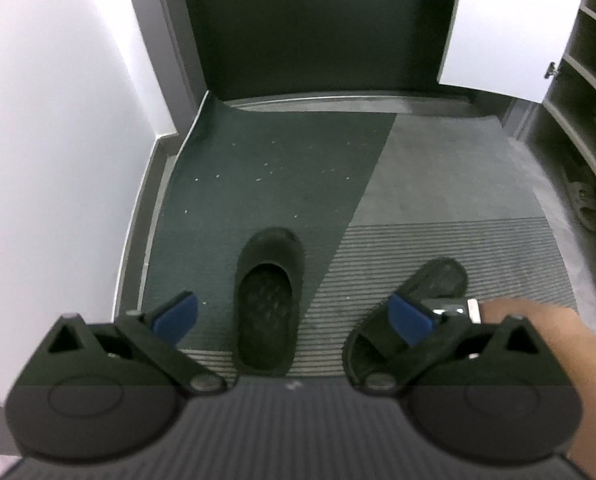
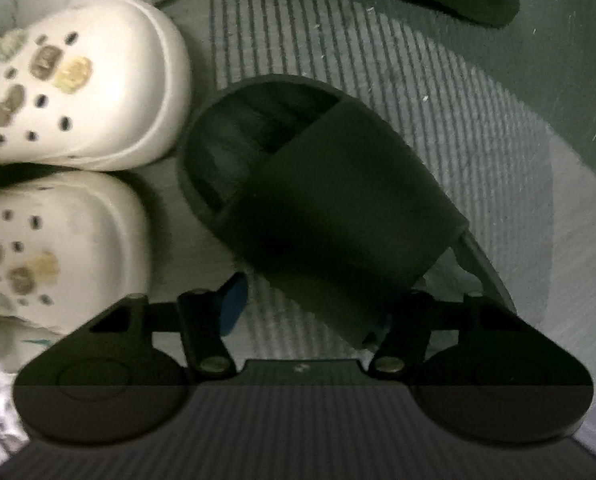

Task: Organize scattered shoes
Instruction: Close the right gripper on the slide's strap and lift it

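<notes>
Right tool [image 2: 302,312] closing over a black slide sandal [image 2: 322,208]
Its pads straddle the band, not visibly pinching. Light, soft foam: grip the band. Left tool [image 1: 294,312] gapes empty.

The right hand-held gripper [image 2: 304,304] straddles a black slide sandal [image 2: 318,200] (white clogs [image 2: 86,88] beside).
</notes>
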The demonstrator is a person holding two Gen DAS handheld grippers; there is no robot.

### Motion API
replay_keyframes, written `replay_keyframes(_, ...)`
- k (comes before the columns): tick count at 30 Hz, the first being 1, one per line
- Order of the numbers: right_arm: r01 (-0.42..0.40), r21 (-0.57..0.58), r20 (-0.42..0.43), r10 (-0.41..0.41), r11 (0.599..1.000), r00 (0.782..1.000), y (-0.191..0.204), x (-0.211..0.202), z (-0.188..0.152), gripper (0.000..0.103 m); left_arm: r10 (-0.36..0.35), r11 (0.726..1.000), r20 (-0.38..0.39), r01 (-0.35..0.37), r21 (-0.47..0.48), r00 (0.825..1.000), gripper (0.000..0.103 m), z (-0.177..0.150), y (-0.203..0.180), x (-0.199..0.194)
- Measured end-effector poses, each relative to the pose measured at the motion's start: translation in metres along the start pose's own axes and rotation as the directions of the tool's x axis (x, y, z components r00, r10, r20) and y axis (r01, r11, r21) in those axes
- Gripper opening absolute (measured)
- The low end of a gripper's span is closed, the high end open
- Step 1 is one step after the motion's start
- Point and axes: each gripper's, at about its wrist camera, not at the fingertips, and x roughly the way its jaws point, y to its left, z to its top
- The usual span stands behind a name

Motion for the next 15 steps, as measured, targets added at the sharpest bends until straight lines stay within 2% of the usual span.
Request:
replay_keyframes(2, -0.074, 0.081, -0.009, 0.075, 0.994, 0.997, -0.004, -0.007, -0.004, 0.054, -0.005, 1.000, 0.001, 0.005, -0.004, 1.000, 0.103, -0.001, 0.001, -0.003)
replay_keyframes(3, -0.131, 0.163, -0.020, 0.136, 0.978, 0.991, -0.009, -0.009, -0.006, 0.053, -0.009, 1.000, 0.003, 0.009, -0.006, 1.000, 0.103, -0.002, 0.001, -0.004)
replay_keyframes(5, -0.228, 0.321, -0.019, 0.247, 0.919, 0.969, -0.019, -0.010, -0.010, 0.054, -0.010, 1.000, 0.007, 0.010, -0.006, 1.000, 0.103, -0.002, 0.001, -0.006)
replay_keyframes(6, -0.240, 0.340, -0.010, 0.258, 0.909, 0.966, -0.019, -0.012, -0.012, 0.054, -0.008, 1.000, 0.010, 0.008, -0.004, 1.000, 0.103, -0.002, 0.001, -0.008)
replay_keyframes(10, -0.211, 0.347, 0.000, 0.225, 0.914, 0.974, -0.009, -0.018, -0.015, 0.054, 0.001, 1.000, 0.017, -0.001, -0.004, 1.000, 0.103, -0.004, 0.002, -0.011)
replay_keyframes(13, -0.218, 0.365, 0.056, 0.213, 0.905, 0.976, -0.012, -0.034, -0.018, 0.035, 0.011, 1.000, 0.015, -0.010, -0.022, 1.000, 0.103, -0.004, 0.006, -0.013)
replay_keyframes(15, -0.270, 0.385, 0.127, 0.239, 0.882, 0.963, -0.016, -0.051, -0.024, 0.026, 0.005, 0.999, 0.011, -0.005, -0.040, 1.000, 0.103, -0.005, 0.010, -0.015)
